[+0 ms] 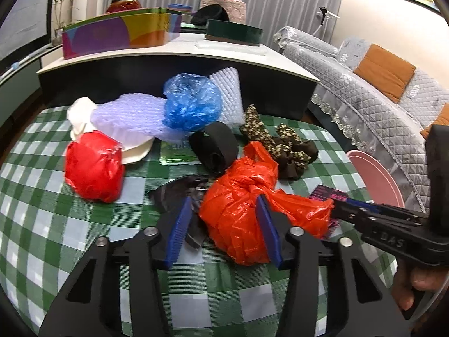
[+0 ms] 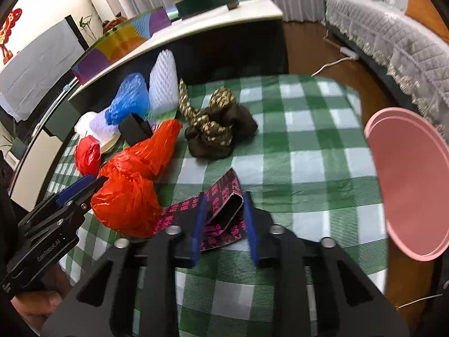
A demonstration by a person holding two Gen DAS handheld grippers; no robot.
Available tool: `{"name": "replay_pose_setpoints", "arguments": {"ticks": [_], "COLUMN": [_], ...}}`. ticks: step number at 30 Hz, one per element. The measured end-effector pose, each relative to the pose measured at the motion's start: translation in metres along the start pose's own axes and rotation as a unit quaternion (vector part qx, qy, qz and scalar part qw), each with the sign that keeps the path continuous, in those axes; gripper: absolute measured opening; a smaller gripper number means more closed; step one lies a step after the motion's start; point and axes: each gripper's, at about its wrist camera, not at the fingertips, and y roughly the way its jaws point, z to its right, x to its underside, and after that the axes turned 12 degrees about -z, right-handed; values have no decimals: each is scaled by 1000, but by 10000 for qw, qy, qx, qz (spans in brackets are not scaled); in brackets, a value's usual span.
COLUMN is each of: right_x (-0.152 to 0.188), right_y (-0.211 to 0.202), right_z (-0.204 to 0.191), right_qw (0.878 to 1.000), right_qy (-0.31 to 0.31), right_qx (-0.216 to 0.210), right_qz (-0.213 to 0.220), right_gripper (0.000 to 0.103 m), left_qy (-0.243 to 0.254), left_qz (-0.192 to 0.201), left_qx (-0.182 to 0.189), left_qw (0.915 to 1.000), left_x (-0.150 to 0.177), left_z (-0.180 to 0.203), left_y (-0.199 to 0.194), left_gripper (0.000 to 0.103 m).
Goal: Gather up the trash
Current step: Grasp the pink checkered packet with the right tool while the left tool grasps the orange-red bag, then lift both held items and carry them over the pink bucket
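Observation:
A crumpled orange plastic bag (image 1: 238, 210) lies on the green checked tablecloth (image 1: 42, 224). My left gripper (image 1: 223, 198) is open around it: the right pad touches the bag, while the left pad (image 1: 178, 224) stands off it, over a black foil scrap (image 1: 174, 192). The right wrist view shows that gripper (image 2: 94, 181) at the orange bag's (image 2: 126, 196) left side. My right gripper (image 2: 224, 196) is open, its blue pads close on either side of the raised fold of a black-and-pink wrapper (image 2: 224, 185); I see no firm pinch. A hand holds each tool.
More litter lies behind: a red bag (image 1: 94, 165), blue bag (image 1: 190, 104), white foam netting (image 1: 132, 118), black band (image 1: 214, 146) and patterned brown cloth (image 2: 219, 132). A pink bin (image 2: 409, 179) stands off the table's right edge. A dark cabinet (image 1: 140, 81) rises behind, a sofa (image 1: 364, 90) at right.

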Motion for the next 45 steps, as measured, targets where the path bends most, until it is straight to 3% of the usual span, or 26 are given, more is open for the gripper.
{"name": "replay_pose_setpoints", "arguments": {"ticks": [4,7,10,31,45], "right_x": [-1,0,-1,31,46], "right_y": [-1,-7,-17,-115,-189], "right_z": [-4,-7,-6,-1,37], "right_qw": [9999,9997,9993,9901,9839], "right_qy": [-141,-234,-276,-442,-156], "right_qx": [-65,-45,-25,422,714], "right_qz": [17,114,235,1262,1634], "right_gripper": [19,14,9,7,7], "left_qy": [126,203,256,706,905], "left_qz": [-10,40,91,671,922], "left_qx": [62,44,48,-1,165], "left_qw": [9999,9998,9996,9952,9915], "left_x": [0,0,-1,18,12], "left_z": [5,8,10,26,59], "left_y": [-2,-6,-12,-75,-108], "left_gripper": [21,10,6,2,2]}}
